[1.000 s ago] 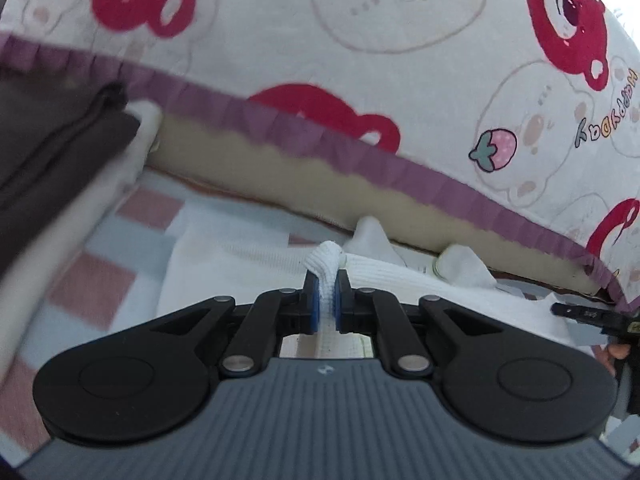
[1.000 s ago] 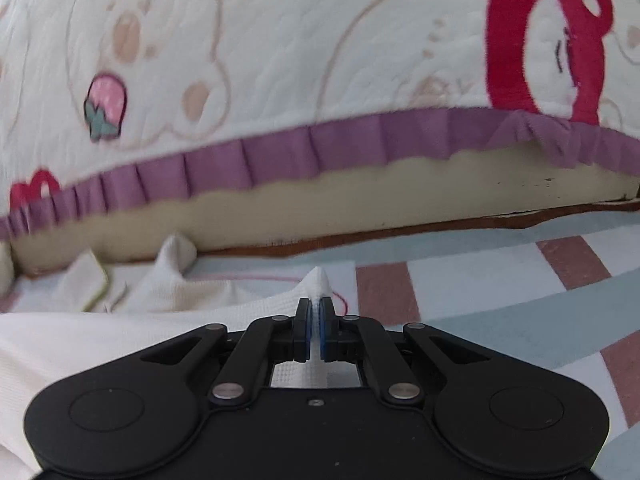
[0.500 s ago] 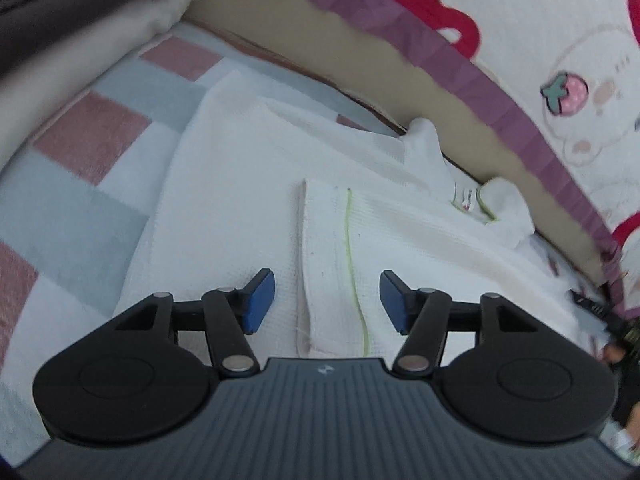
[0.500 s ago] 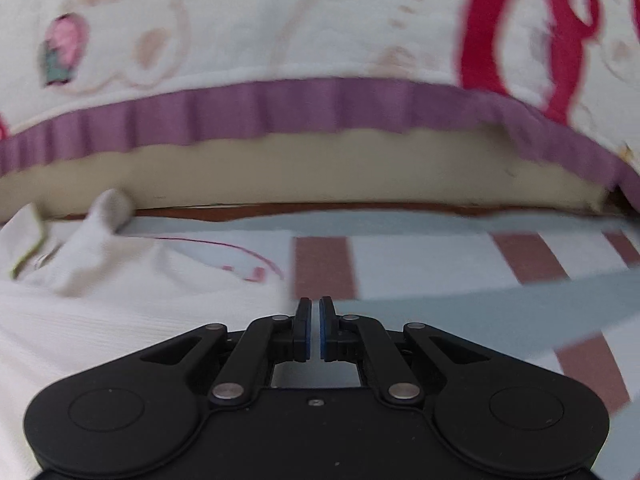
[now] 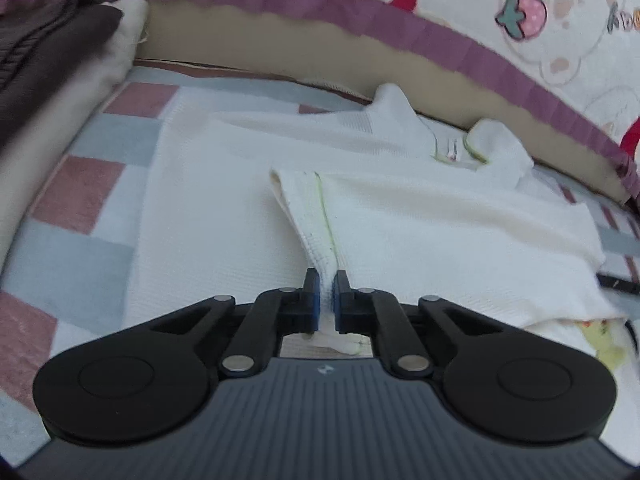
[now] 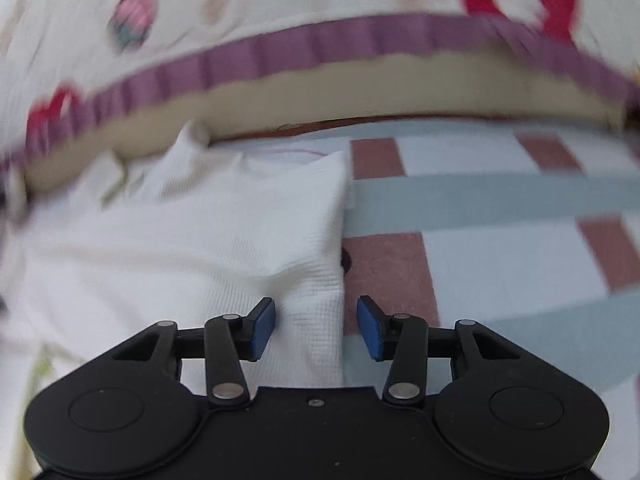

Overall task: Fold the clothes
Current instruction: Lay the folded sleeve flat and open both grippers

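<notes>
Two grippers over one white shirt (image 5: 420,216) lying flat on a checked sheet (image 5: 80,184), collar toward the purple-frilled quilt (image 5: 460,52). Left gripper (image 5: 326,294) pinched tight on the folded-in sleeve cuff (image 5: 308,208), fabric bunched between the pads. Right gripper (image 6: 316,328) jaws opening, spread across the shirt's right edge, pads not pressing it. Dark and cream folded clothes (image 5: 52,52) stacked at far left.

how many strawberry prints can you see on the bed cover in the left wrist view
1: a pink strawberry print with a teal leaf on the cream cartoon-printed bed cover, upper right, above the purple ruffle trim. More may lie outside the frame.
</notes>
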### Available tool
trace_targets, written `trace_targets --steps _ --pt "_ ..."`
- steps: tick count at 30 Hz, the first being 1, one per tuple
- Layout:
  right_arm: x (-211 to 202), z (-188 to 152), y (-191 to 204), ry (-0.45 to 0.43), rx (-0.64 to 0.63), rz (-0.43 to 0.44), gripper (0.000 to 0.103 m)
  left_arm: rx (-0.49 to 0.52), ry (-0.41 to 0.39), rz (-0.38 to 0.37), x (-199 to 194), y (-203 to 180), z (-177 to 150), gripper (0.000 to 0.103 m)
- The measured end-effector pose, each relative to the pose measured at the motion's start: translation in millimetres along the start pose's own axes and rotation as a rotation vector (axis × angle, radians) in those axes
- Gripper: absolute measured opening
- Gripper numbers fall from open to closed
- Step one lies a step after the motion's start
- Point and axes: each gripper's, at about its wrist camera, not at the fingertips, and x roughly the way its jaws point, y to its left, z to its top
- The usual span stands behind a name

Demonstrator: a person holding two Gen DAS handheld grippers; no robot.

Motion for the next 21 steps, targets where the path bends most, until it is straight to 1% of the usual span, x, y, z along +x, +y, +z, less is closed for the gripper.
trace_targets --steps 2,5,8,12,14,17,18,21 --pt "0 1 0 0.004 -0.001 -0.010 0.052 0.002 0.002 0.015 -4 2 0 0.006" --pt "-3 0 -4 0.009 0.030 -0.020 0.052 0.004 0.015 0.025 -6 2 -2 0.006" --pt "-9 -8 0 0.012 -0.015 -0.041 0.054 0.016 0.012 0.046 -6 1 -3 0.006" --pt "-20 -23 2 -0.008 -0.082 -0.062 0.061 0.026 0.010 0.073 -6 1 -5 0.006" --pt "-22 -25 -2 -0.006 -0.066 -0.059 0.062 0.016 0.030 0.070 -4 4 -8 0.006" --pt "-23 -26 -3 -0.003 -0.065 -0.060 0.063 0.041 0.058 0.113 -2 4 -12 0.009" --pt "-23 -26 -2 -0.003 -0.069 -0.064 0.063 0.046 0.060 0.119 -3 4 -12 0.011" --pt "-23 -26 0 -0.002 -0.067 -0.071 0.064 0.052 0.062 0.130 -6 3 -11 0.011"
